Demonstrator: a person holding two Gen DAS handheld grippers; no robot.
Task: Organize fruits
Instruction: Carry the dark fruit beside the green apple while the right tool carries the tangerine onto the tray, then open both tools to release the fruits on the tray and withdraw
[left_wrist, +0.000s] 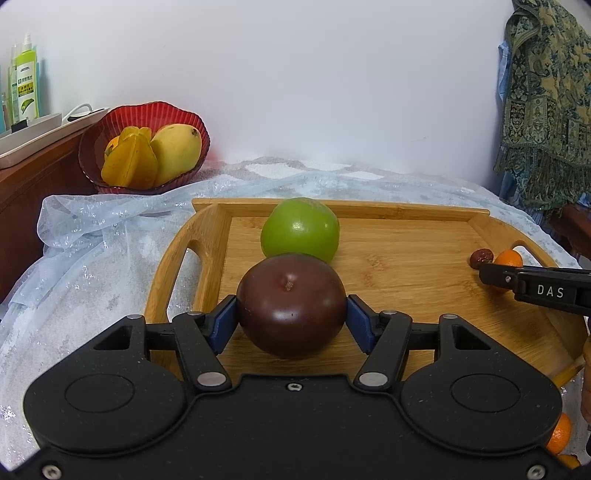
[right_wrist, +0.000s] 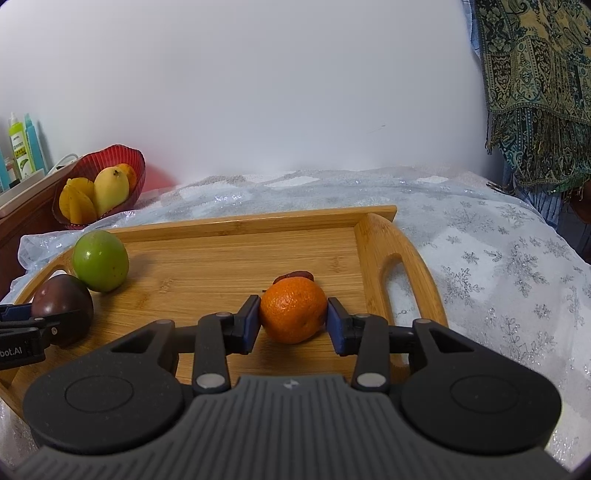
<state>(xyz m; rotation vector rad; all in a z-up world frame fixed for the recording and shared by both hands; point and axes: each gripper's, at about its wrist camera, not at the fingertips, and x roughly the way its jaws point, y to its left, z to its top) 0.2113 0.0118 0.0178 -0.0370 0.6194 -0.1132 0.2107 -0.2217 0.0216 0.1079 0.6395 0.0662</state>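
Dark-purple fruit (left_wrist: 291, 306), smooth, firm (likely slippery), on bamboo tray (left_wrist: 406, 258): left gripper (left_wrist: 291, 321) pads clamp its widest girth. Right gripper (right_wrist: 293, 319) brackets mandarin (right_wrist: 293, 309); contact unclear.

Dark purple fruit (left_wrist: 291, 314) is clamped between the blue pads (left_wrist: 223, 325) of the left tool (left_wrist: 291, 321), resting on the bamboo tray (left_wrist: 406, 266). Green fruit (left_wrist: 300, 230) is seen just behind, touching it. Right tool (left_wrist: 487, 273) enters at the right edge, beside a tangerine (left_wrist: 509, 257) and a small reddish fruit (left_wrist: 480, 256). Red bowl (left_wrist: 144, 110) with mango (left_wrist: 176, 149) and starfruit (left_wrist: 129, 158) is seen far left.
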